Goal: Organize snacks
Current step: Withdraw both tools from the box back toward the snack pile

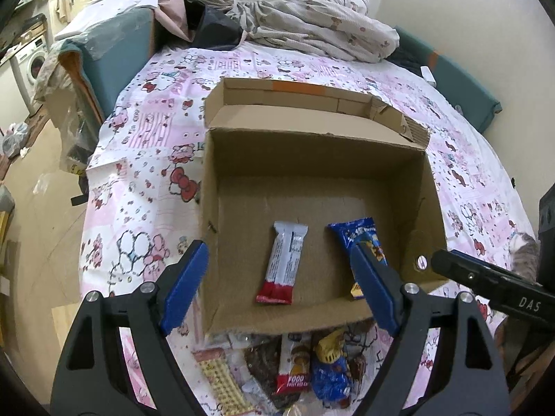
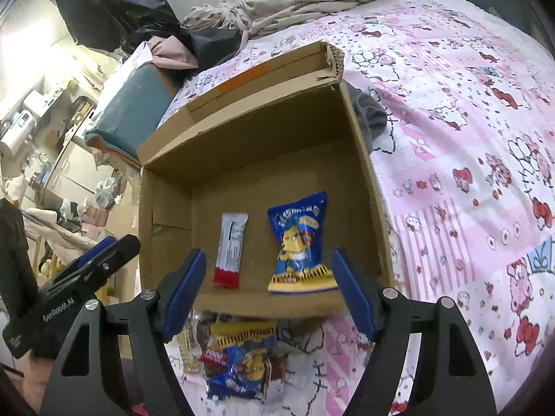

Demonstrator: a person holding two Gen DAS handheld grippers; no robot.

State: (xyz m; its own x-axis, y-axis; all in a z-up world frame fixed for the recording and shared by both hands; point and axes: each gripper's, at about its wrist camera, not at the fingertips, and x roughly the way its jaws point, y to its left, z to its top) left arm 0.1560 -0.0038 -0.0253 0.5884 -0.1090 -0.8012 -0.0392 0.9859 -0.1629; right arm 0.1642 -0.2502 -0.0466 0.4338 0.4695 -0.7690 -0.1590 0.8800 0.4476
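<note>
An open cardboard box (image 1: 430, 187) (image 2: 364, 159) lies on the bed. On its floor rest a white snack bar with a red end (image 1: 282, 263) (image 2: 230, 249) and, to its right, a blue snack bag with a yellow cartoon figure (image 1: 360, 235) (image 2: 300, 242). My left gripper (image 1: 277, 287) hangs open above the box's near wall, nothing between its fingers. My right gripper (image 2: 269, 291) is open too, empty, above the same wall. A pile of several more snacks (image 1: 305, 371) (image 2: 239, 360) lies on the sheet in front of the box.
The bed has a pink cartoon-print sheet (image 1: 138, 173) (image 2: 468, 138). Rumpled bedding (image 1: 322, 24) and clothes are heaped at its far end. The right gripper's black body (image 1: 492, 284) shows in the left wrist view, the left one's (image 2: 79, 277) in the right wrist view. A teal chair (image 1: 114, 59) stands left.
</note>
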